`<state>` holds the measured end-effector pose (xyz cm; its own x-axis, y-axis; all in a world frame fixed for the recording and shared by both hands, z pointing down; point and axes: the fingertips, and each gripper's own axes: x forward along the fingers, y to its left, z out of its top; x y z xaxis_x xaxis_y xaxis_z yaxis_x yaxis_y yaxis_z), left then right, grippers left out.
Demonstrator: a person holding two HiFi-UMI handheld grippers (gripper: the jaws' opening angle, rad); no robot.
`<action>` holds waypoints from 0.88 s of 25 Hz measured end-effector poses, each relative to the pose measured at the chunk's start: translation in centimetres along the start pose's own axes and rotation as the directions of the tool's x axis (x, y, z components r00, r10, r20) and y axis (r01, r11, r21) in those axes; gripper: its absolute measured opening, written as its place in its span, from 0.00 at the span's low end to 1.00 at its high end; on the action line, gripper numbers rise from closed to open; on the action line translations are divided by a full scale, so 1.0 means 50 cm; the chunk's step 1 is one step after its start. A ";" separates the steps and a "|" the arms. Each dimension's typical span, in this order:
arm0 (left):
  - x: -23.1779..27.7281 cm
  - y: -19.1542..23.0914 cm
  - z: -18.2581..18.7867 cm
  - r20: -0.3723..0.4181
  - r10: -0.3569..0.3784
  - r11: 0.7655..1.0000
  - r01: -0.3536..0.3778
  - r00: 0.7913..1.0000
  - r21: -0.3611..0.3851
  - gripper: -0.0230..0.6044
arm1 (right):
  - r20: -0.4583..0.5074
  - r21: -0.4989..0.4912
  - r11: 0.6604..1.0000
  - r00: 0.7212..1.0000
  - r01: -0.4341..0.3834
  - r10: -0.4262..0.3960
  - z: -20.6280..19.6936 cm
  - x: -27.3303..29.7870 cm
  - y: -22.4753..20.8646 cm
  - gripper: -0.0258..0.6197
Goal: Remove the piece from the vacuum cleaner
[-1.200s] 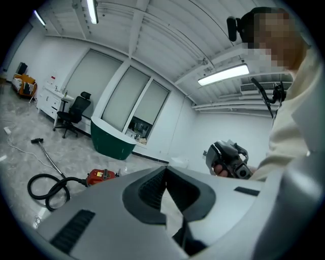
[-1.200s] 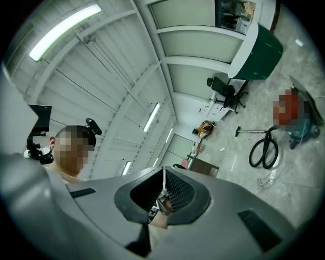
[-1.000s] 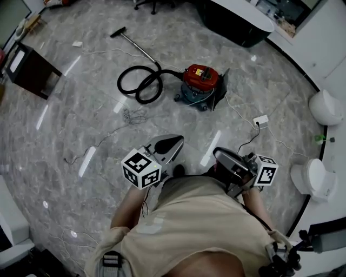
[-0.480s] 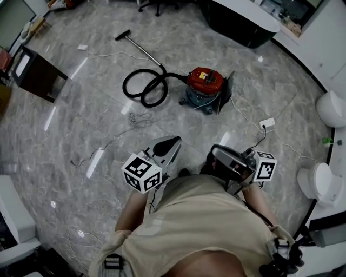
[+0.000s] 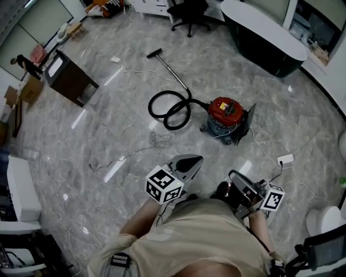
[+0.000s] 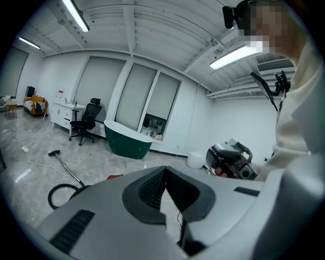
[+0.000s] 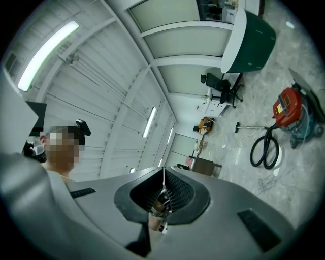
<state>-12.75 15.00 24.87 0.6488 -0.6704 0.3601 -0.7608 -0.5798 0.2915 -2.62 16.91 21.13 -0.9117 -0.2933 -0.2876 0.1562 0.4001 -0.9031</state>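
The red vacuum cleaner (image 5: 226,112) stands on the marble floor. Its black hose (image 5: 168,108) lies coiled to its left. A metal wand (image 5: 174,76) runs on to the floor head (image 5: 154,53). Both grippers are held close to the person's body, well short of the vacuum. My left gripper (image 5: 197,158) is shut and points toward the hose. My right gripper (image 5: 232,174) is shut too, tilted upward, nothing gripped. The left gripper view shows its jaws (image 6: 165,168) meeting, with the vacuum (image 6: 114,177) low beyond. The right gripper view looks past its jaws (image 7: 163,170) at the vacuum (image 7: 287,109).
A dark counter with a white top (image 5: 265,32) and an office chair (image 5: 189,11) stand at the back. A brown cabinet (image 5: 67,76) is at the left. A power strip (image 5: 285,160) and loose cables (image 5: 157,142) lie on the floor near the vacuum.
The head view has swung and moved toward the vacuum, which now sits lower and further right in the picture. Both grippers have shifted right with the body and stay shut.
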 end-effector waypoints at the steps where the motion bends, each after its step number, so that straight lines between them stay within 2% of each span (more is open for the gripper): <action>1: 0.023 -0.009 0.005 -0.012 -0.002 1.000 0.002 1.000 0.008 0.03 | -0.007 -0.026 0.999 1.000 0.029 -0.030 0.017 -0.016 -0.011 0.05; 4: 0.086 -0.032 0.016 -0.045 0.010 1.000 -0.008 0.999 0.031 0.04 | -0.022 -0.085 0.990 0.993 0.112 -0.114 0.071 -0.067 -0.047 0.05; 6: 0.122 -0.046 0.025 -0.063 0.018 0.999 -0.015 0.998 0.038 0.04 | -0.031 -0.083 0.989 0.991 0.125 -0.128 0.102 -0.098 -0.062 0.05; 12: 0.214 -0.082 0.063 -0.086 0.058 0.996 -0.052 0.995 0.073 0.04 | -0.053 -0.095 0.991 0.994 0.093 -0.098 0.188 -0.157 -0.089 0.05; 17: 0.263 -0.090 0.091 -0.088 0.114 0.981 -0.098 0.990 0.165 0.04 | -0.032 -0.138 0.988 0.997 0.064 -0.069 0.250 -0.181 -0.106 0.05; 19: 0.280 -0.091 0.099 -0.086 0.125 0.979 -0.109 0.988 0.175 0.03 | -0.039 -0.141 0.989 0.998 0.049 -0.055 0.268 -0.188 -0.109 0.05; 22: 0.301 -0.097 0.090 -0.111 0.120 0.979 -0.099 0.986 0.180 0.03 | -0.044 -0.141 0.988 0.996 0.066 -0.073 0.279 -0.206 -0.116 0.05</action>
<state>0.74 5.65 24.88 0.5470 -0.6797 0.4887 -0.8065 -0.5843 0.0900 11.16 5.50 24.90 -0.9367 -0.2831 -0.2062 0.0400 0.4985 -0.8660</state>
